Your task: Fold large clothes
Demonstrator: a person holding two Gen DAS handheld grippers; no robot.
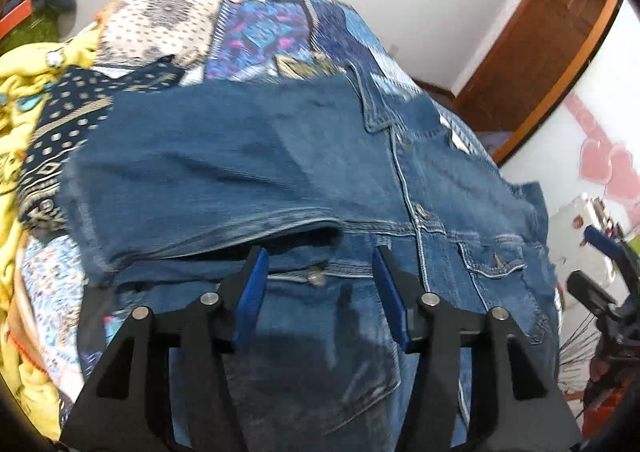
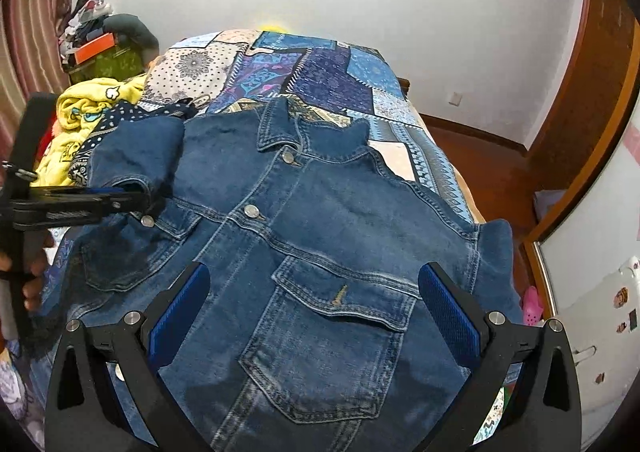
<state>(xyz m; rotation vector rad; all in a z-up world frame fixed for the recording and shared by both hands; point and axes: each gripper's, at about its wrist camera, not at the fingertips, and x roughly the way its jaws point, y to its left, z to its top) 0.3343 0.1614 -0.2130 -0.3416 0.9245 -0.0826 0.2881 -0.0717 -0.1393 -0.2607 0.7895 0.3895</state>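
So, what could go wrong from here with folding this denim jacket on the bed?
1. The sleeve folded over the denim jacket lies loose with the left gripper open at its cuff; it may slide back off.
2. The right gripper hangs open above the chest pocket; closing there would probably bunch the front.
3. The yellow garment lies close to that side and might get caught in a later fold.

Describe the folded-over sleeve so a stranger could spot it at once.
Start at the patchwork bedspread and find the denim jacket lying buttoned on it. The sleeve crosses the jacket's chest beside the yellow blanket; unlike the pocket flaps, it is plain denim ending in a buttoned cuff.
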